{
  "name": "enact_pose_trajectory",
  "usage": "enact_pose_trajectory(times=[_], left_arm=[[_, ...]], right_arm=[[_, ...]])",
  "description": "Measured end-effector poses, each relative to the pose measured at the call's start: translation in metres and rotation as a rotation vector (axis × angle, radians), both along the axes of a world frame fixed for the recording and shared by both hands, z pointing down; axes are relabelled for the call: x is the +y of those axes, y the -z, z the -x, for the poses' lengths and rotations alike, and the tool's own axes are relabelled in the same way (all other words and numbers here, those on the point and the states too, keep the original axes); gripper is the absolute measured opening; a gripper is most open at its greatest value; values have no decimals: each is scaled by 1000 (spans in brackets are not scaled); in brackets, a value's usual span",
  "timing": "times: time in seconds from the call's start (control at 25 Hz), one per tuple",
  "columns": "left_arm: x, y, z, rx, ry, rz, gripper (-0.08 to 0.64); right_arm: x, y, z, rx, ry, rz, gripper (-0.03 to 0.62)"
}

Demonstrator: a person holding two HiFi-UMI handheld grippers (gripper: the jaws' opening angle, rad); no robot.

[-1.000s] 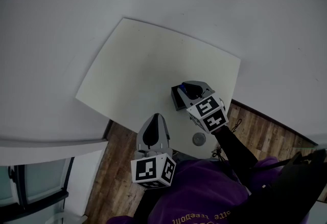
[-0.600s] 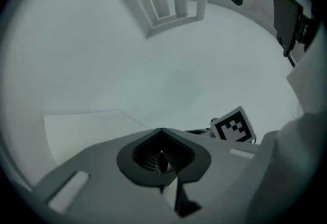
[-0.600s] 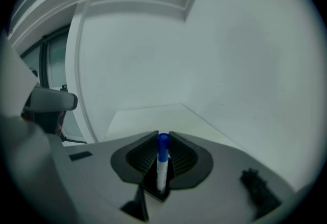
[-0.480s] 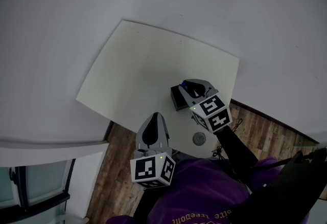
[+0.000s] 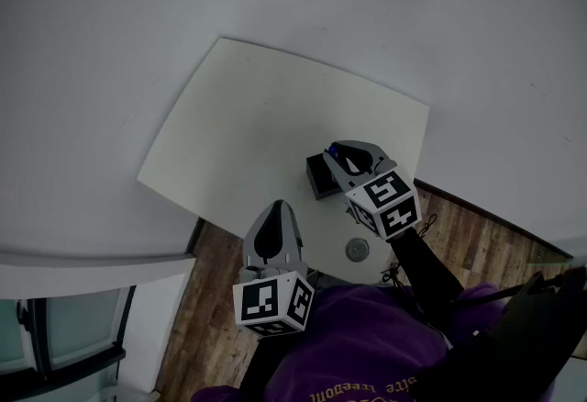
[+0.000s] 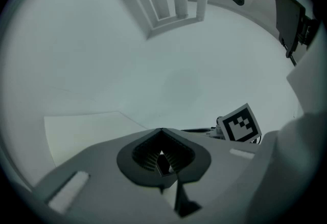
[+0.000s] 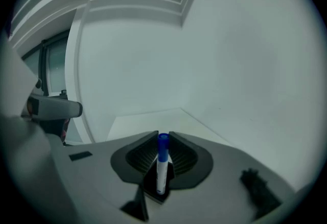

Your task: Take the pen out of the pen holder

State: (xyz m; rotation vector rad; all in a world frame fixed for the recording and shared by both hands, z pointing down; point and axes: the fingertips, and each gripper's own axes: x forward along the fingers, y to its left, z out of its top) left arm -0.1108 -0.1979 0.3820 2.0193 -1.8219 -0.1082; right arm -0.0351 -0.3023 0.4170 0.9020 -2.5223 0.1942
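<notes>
The right gripper (image 5: 348,153) has come up a little from the pen holder (image 5: 318,178) since the earlier frames, and its marker cube now sits slightly nearer the table's right-hand edge. The left gripper (image 5: 279,207) has stayed where it was.

The pale table (image 5: 248,116) fills the middle of the head view. Its far and left parts are bare, leaving broad open room beyond the holder. In the right gripper view its far edges run along pale walls. Wooden floor (image 5: 215,285) shows below the near edge.

The left gripper (image 6: 161,130) hangs at that near edge, partly over the floor and well apart from the holder. Its jaws are drawn together with nothing between them.

The dark pen holder stands on the near right part of the table, close to the near edge. The right gripper (image 7: 162,137) hovers directly above it. Its jaws are part-way closed and clamp a white pen (image 7: 161,166) with a blue cap, held upright. In the head view only the pen's (image 5: 337,150) blue cap shows, so whether its lower end is clear of the holder cannot be told.

A small round grey disc (image 5: 357,250) lies just inside the near edge, between the two marker cubes.
</notes>
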Motion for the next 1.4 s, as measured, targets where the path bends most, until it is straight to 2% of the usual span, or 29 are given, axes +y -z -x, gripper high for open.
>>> enact_pose_trajectory(times=[0.28, 1.4], left_arm=[[-2, 3, 3, 4, 17, -5, 5], [-9, 21, -8, 12, -1, -51, 5]], right_arm=[[0, 11, -3, -25, -3, -16, 71], [1, 60, -11, -111, -10, -102, 71]])
